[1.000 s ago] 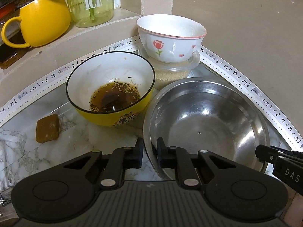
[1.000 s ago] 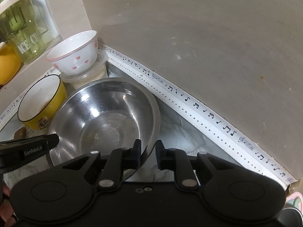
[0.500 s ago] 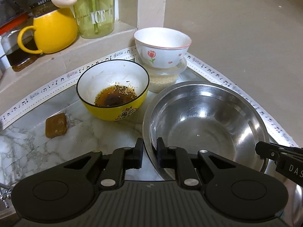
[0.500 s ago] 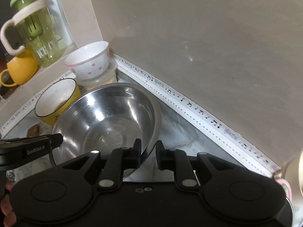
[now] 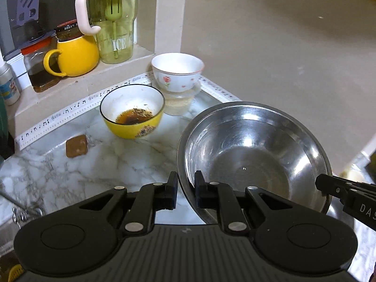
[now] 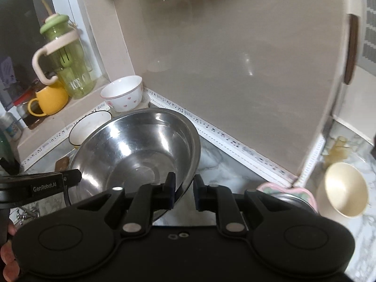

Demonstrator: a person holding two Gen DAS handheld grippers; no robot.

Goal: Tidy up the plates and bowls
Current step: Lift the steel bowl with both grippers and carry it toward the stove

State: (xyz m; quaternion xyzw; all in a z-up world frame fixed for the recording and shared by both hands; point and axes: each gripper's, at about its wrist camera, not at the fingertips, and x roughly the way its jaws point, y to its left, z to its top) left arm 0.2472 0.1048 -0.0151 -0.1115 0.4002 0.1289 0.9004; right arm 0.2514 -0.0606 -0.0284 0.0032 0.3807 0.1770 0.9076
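A large steel bowl (image 5: pixel 253 155) hangs tilted above the marble counter, held at two spots on its rim. My left gripper (image 5: pixel 185 193) is shut on its near-left rim; my right gripper (image 6: pixel 184 193) is shut on the opposite rim and also shows at the right edge of the left wrist view (image 5: pixel 338 192). The same steel bowl (image 6: pixel 138 150) fills the middle of the right wrist view. Behind it a yellow bowl (image 5: pixel 132 111) with brown sauce residue rests on the counter. A white flowered bowl (image 5: pixel 177 71) sits on a lidded plastic tub.
On the window ledge stand a yellow mug (image 5: pixel 75 55), a green tumbler (image 5: pixel 112 23) and jars. A brown block (image 5: pixel 76 145) lies on the counter. To the right are a cream bowl (image 6: pixel 344 189) and a pink-rimmed dish (image 6: pixel 286 193). Beige walls meet at the corner.
Both grippers have risen and drawn back with the steel bowl, which has left the counter and now tilts. The yellow and white bowls look farther away and have stayed put.
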